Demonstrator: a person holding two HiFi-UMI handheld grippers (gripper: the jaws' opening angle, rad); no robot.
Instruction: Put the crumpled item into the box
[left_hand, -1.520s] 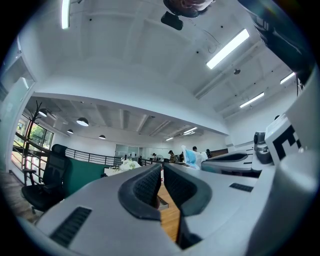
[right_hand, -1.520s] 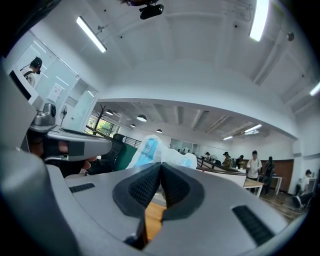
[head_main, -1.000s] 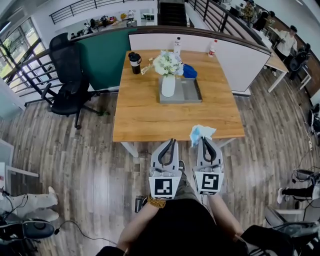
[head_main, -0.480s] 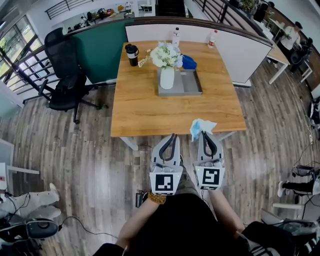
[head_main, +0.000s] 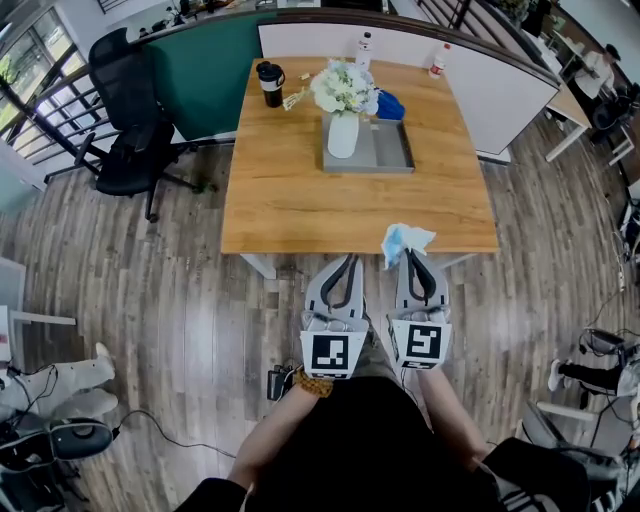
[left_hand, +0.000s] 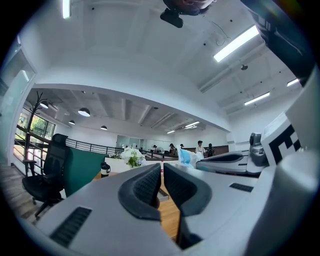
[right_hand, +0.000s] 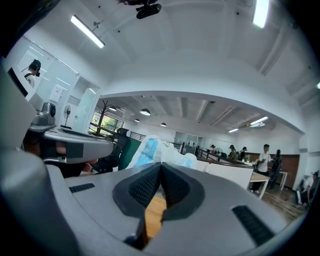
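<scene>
Wooden worktop (head_main: 300, 190), near edge square to the person; bare wood lies between that edge and the grey box (head_main: 388, 152) at the far middle. A vase of flowers (head_main: 343, 128) stands in the box's left part. Plank floor is open to the left, up to an office chair (head_main: 125, 130).

Right tongs (head_main: 408, 256) are clamped on the crumpled item (head_main: 404, 241), held over the near edge, its loose end fanning past the tips toward the box. Left tongs (head_main: 350, 260) sit closed alongside, nothing between them.
</scene>
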